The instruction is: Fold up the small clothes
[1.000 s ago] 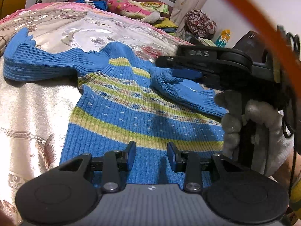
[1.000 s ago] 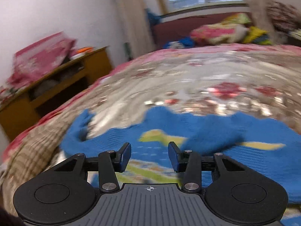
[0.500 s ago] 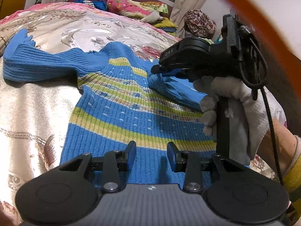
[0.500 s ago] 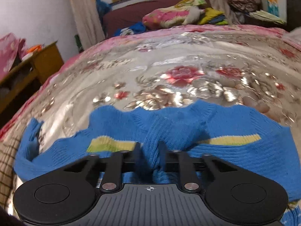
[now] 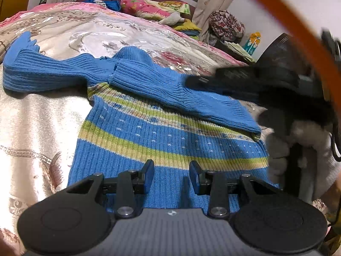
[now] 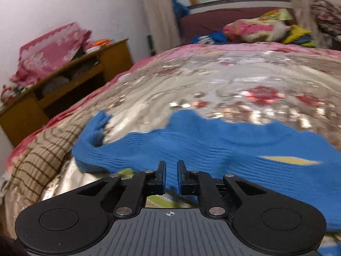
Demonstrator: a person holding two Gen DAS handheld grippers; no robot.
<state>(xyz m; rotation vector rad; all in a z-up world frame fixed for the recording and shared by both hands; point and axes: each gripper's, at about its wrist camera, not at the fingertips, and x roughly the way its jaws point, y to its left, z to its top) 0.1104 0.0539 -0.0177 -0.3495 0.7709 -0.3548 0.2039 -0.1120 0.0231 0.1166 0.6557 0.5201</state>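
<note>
A small blue knit sweater (image 5: 162,132) with green and cream stripes lies flat on the bed. Its right sleeve (image 5: 183,96) is folded across the chest; its left sleeve (image 5: 42,72) stretches out to the left. My left gripper (image 5: 171,176) is open and empty over the sweater's hem. My right gripper (image 6: 171,176) hovers above the folded sleeve with its jaws a narrow gap apart and nothing between them. It shows blurred at the right of the left wrist view (image 5: 245,83). The sweater also shows in the right wrist view (image 6: 213,145).
The sweater rests on a shiny floral bedspread (image 5: 42,128). Pillows and folded bedding (image 5: 157,10) lie at the head of the bed. A wooden desk (image 6: 64,85) with a pink cloth stands left of the bed. A checked blanket (image 6: 38,162) lies at the bed's left edge.
The right gripper carried the right sleeve across the chest, let it go and pulled back. Its jaws went from open, to shut on the sleeve, to slightly parted. The left gripper stayed still.
</note>
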